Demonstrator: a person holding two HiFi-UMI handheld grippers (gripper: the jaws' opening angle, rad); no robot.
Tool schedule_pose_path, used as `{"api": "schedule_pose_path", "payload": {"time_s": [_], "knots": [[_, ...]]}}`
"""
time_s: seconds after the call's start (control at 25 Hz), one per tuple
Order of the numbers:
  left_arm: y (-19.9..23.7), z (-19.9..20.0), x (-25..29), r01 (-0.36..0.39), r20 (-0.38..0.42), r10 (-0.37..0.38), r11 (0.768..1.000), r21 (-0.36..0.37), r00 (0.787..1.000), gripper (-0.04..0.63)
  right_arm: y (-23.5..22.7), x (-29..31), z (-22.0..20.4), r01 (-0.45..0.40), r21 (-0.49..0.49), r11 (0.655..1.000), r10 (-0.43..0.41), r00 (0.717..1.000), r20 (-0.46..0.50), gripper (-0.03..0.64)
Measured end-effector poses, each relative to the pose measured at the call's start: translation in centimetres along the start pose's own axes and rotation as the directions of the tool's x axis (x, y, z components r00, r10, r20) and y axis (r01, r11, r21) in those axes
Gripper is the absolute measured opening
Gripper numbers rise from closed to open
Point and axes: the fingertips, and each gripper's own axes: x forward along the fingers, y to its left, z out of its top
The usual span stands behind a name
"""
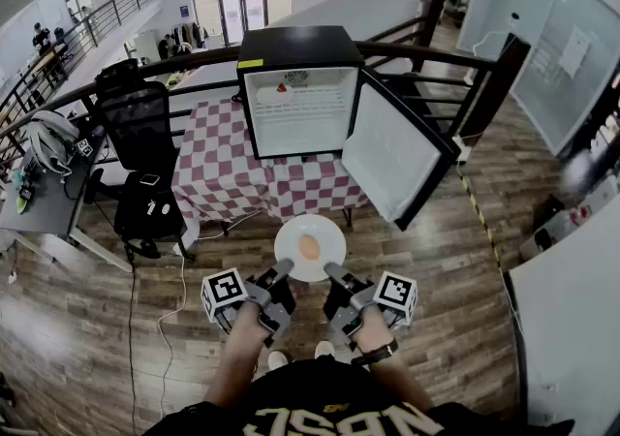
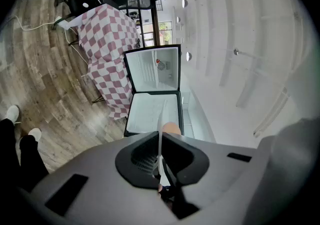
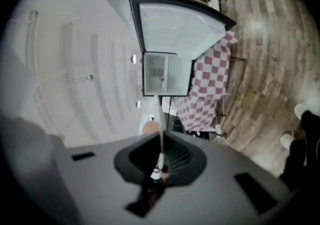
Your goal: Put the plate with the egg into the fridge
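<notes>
A white plate (image 1: 294, 256) with a brown egg (image 1: 309, 247) on it hangs in the air in front of me, level. My left gripper (image 1: 284, 269) is shut on the plate's near left rim, and my right gripper (image 1: 331, 273) is shut on its near right rim. In the left gripper view the plate's edge (image 2: 159, 136) runs thin between the jaws, with the egg (image 2: 171, 128) just past them. The right gripper view shows the same plate edge (image 3: 160, 124) and egg (image 3: 151, 127). Ahead stands the small black fridge (image 1: 298, 42) with its door (image 1: 394, 151) swung open to the right, on a checked table.
The fridge sits on a red-and-white checked tablecloth (image 1: 223, 165). A black office chair (image 1: 140, 148) and a desk (image 1: 44, 187) stand to the left. A dark railing (image 1: 465, 71) runs behind the fridge. A white table edge (image 1: 572, 327) is at my right. Wooden floor lies between me and the fridge.
</notes>
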Motion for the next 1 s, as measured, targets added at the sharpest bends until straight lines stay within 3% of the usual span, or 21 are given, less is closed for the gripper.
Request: {"api": "schedule_pose_path", "payload": {"time_s": [0.16,0.52,1.0], "knots": [[-2.1,-1.7,0.5,0.015,-0.001,-0.016,1.0,-0.022,1.0,0.034,0.0,-0.7,0.3,0.01,-0.01,1.0,-0.01,1.0,-0.004,0.031],[-1.5,-2.0,2.9,0.013,0.039,-0.013,1.0,-0.022,0.999,0.034,-0.2,-0.9,2.6,0.019,-0.017,1.0,-0.019,1.0,-0.011,0.031],[-3.0,-3.3,5.4,0.022,0.061,-0.022,1.0,0.008,0.998,0.034,0.2,-1.8,5.4,-0.028,-0.013,1.0,0.028,0.997,-0.065,0.031]]}}
